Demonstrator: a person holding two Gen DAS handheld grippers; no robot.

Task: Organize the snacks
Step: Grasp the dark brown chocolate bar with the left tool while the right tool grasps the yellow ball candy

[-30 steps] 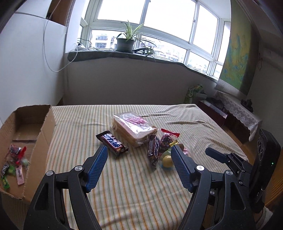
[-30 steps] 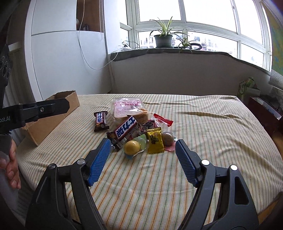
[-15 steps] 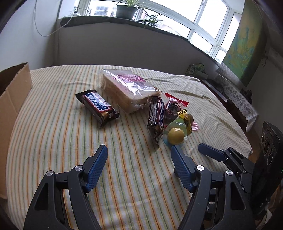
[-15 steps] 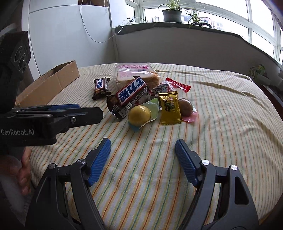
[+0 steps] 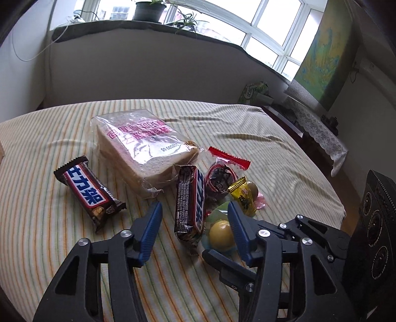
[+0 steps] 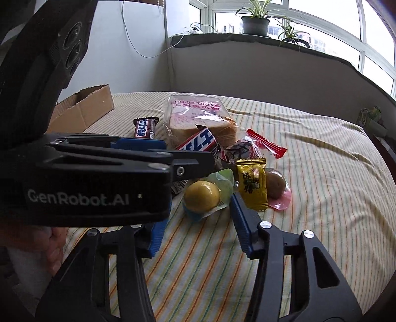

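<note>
Left wrist view: left gripper (image 5: pixel 194 224), jaws open and empty, straddles the chocolate bar (image 5: pixel 190 201); right gripper (image 6: pixel 196 224) likewise open. Close squarely across its width.

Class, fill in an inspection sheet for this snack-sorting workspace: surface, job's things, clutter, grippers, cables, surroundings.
Surface: striped cloth, wrinkled.
Job's things: bagged bread; two chocolate bars; yellow ball snack; yellow candy; cardboard box at the left edge.
Clutter: nothing seen.
Grippers: left hand-held gripper open around one chocolate bar; right hand-held gripper open, near the ball snack.
Cables: white cable on the wall.
Surroundings: potted plant, windows.
</note>
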